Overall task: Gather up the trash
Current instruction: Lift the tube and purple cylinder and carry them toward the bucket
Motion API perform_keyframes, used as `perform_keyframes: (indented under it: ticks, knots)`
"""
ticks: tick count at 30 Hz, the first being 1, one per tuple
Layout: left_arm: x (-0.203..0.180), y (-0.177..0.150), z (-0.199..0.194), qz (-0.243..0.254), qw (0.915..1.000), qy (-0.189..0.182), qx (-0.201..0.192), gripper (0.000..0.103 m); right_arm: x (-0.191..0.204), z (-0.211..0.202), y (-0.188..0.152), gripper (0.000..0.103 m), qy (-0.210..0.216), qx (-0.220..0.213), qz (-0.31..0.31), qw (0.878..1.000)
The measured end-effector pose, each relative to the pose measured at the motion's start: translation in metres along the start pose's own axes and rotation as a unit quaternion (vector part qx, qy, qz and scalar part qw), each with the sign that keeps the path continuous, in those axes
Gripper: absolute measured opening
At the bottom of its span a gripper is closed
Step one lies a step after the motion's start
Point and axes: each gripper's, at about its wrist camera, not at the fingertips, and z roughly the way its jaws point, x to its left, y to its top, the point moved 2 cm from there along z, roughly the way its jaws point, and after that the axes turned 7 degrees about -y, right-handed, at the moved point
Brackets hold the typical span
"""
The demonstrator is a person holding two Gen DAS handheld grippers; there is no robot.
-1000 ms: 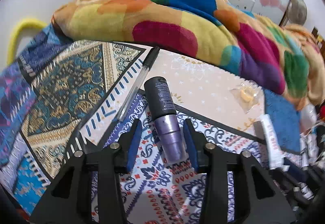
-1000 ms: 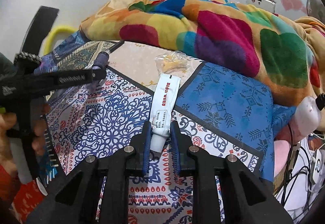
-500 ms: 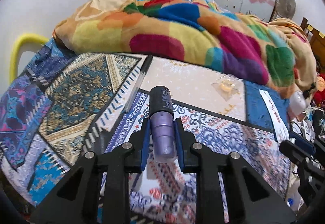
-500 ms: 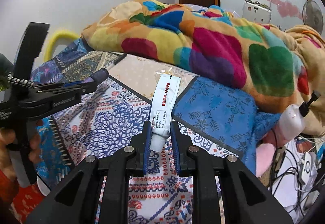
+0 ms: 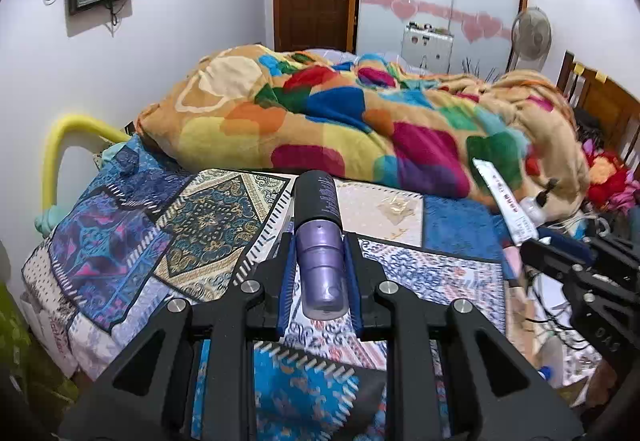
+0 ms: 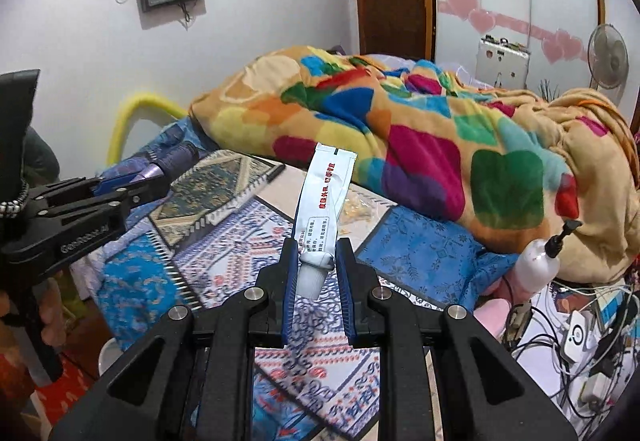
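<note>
The left gripper (image 5: 320,273) is clamped on a bottle (image 5: 320,241), its blue pads pressing the purple lower body from both sides while the black cap end points forward, away from the tool; the bottle is lifted clear of the patterned bedspread (image 5: 132,249) below it. The right gripper (image 6: 317,273) is closed on a white tube (image 6: 324,209), pinching it at the cap end, so the flat crimped end with red lettering stands up and ahead of the fingers, above the bed. From the left wrist view the tube and the right gripper show at the far right; from the right wrist view the left gripper with its bottle shows at the far left. Ahead of both tools, a clear wrapper (image 5: 396,207) lies on the pale panel of the bedspread, and beyond it a colourful blanket (image 5: 360,129) is heaped. To the right of the right gripper a white pump bottle (image 6: 540,265) leans by the blanket's edge, above a tangle of cables (image 6: 568,329).
</note>
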Motion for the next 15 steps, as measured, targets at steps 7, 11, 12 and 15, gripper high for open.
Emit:
perform_keyframes:
  ticks: [7, 11, 12, 15]
  knots:
    - [0.007, -0.013, -0.066, -0.015, 0.9996, 0.006, -0.025, 0.023, 0.02, -0.045, -0.005, 0.017, 0.006, -0.017, -0.011, 1.0]
    - [0.012, -0.027, -0.096, -0.005, 0.9996, 0.018, -0.023, 0.023, 0.029, -0.067, -0.008, 0.017, 0.01, -0.023, -0.017, 1.0]
    - [0.015, -0.033, -0.105, -0.003, 0.9995, 0.022, -0.022, 0.023, 0.032, -0.072, -0.01, 0.017, 0.011, -0.024, -0.018, 0.999]
    - [0.024, -0.049, -0.123, -0.003, 0.9995, 0.028, -0.015, 0.023, 0.041, -0.085, -0.014, 0.017, 0.014, -0.026, -0.024, 0.999]
